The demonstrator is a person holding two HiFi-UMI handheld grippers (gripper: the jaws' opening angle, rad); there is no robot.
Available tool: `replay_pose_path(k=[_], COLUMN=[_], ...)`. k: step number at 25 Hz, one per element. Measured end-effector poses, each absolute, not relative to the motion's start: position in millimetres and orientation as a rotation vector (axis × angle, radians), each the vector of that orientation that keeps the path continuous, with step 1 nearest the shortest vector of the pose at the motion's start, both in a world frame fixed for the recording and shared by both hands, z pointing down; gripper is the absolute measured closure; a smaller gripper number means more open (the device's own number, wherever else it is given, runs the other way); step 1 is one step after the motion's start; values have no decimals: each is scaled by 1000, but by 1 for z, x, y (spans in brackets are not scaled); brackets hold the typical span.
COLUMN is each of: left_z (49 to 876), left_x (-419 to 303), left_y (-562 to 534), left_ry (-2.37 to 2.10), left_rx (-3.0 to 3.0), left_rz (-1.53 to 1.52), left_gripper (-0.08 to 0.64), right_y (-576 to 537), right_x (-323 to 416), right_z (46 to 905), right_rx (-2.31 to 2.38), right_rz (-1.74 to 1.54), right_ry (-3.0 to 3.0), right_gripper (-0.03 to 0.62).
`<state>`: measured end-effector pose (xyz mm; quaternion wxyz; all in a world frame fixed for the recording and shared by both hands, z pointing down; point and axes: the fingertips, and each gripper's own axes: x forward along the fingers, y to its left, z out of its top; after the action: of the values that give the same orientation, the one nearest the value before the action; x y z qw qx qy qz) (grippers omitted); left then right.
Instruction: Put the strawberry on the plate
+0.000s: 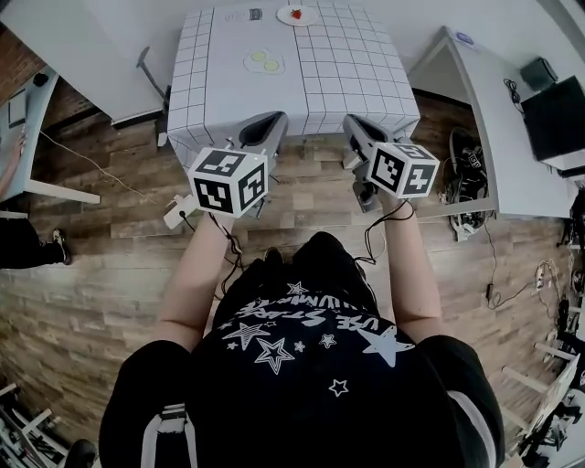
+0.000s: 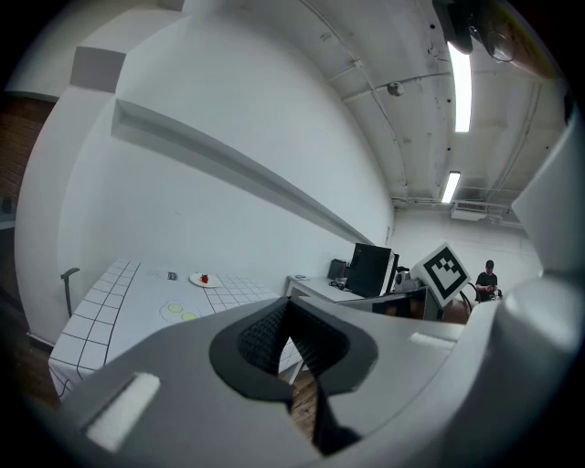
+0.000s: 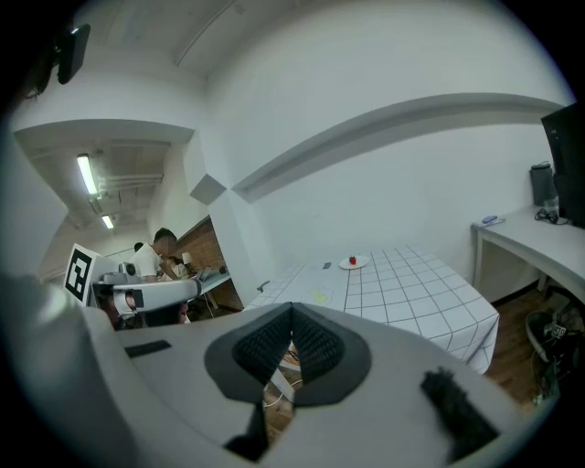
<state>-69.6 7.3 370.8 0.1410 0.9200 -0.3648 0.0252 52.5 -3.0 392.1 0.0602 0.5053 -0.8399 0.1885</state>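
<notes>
Left claw [image 1: 263,130]: pads pressed together, nothing between them. Right claw [image 1: 360,130]: likewise shut and empty. Both are held side by side and roughly level, aimed at the table [image 1: 338,82] ahead. I read this as a carrying pose. Nothing is within reach, so there is no reason to spread the jaws.

Strawberry [image 1: 295,13]: far ahead of both claws, at the table's far edge. It sits on the plate [image 1: 308,18] already, so the end state appears to hold, with nothing left for either claw to lift.

Materials:
- Strawberry: small, red, rounded.
- Plate: white, round, shallow.
- Table cover: white with a thin dark grid, hanging in soft folds at the corners, so probably cloth.
- Patch [image 1: 263,60]: flat, white, with two yellow-green discs, lying between the claws and the plate. I cannot tell what it is.
- Claw pads: black, ribbed, rubber-like.
- Claw bodies: smooth grey plastic.
</notes>
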Motion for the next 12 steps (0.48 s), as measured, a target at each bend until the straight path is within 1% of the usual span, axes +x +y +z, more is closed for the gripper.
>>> replay_pose_path(k=[6,12], left_z=[342,334], left_x=[-59,-40], left_y=[-24,1], left_ry=[-1086,-1150], left_rx=[2643,2603], left_rz=[63,48], left_gripper=[551,551], right_y=[-31,-1], right_x=[60,80], right_z=[364,360], right_rx=[1483,1415], right_rz=[564,573], right_ry=[-2569,-2584], right_gripper=[578,578])
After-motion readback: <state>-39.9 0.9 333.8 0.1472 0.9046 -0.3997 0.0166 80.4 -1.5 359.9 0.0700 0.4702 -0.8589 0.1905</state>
